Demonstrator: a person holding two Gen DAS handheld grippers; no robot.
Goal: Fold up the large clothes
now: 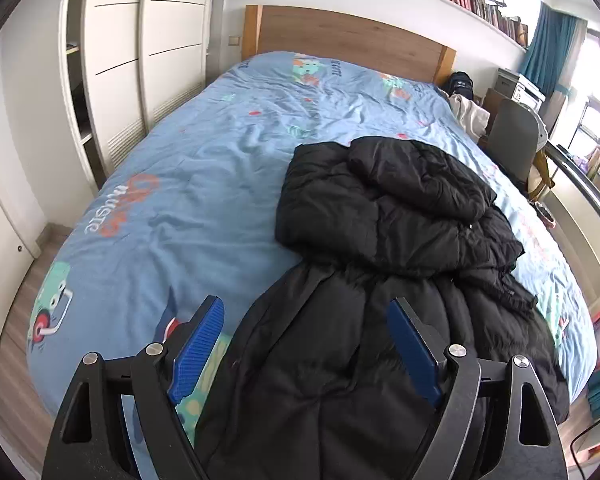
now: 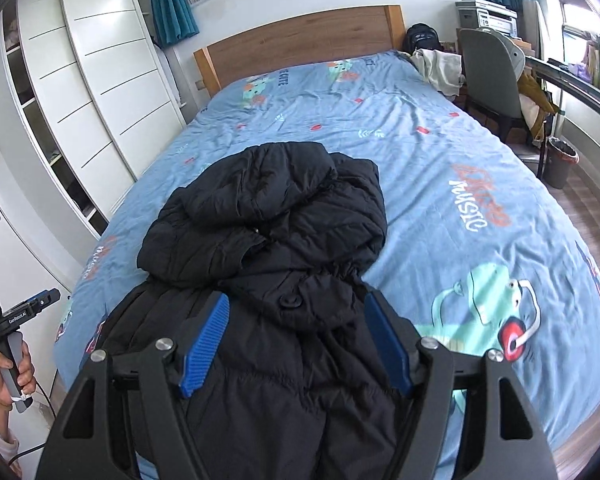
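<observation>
A large black puffer coat (image 1: 388, 248) lies lengthwise on the blue printed bed cover (image 1: 188, 184), its hood end bunched toward the headboard and its lower part at the near edge. It also shows in the right wrist view (image 2: 276, 248). My left gripper (image 1: 308, 312) is open and empty, hovering over the coat's near left part. My right gripper (image 2: 296, 308) is open and empty, hovering over the coat's lower middle near a round button (image 2: 289, 301). The left gripper's handle, held in a hand, shows at the left edge of the right wrist view (image 2: 8, 320).
A wooden headboard (image 2: 300, 40) stands at the far end. White wardrobes (image 1: 148, 56) run along the left. A grey chair (image 2: 492, 80), a heap of pale clothes (image 2: 440, 66), a bin (image 2: 560, 162) and a desk stand on the right.
</observation>
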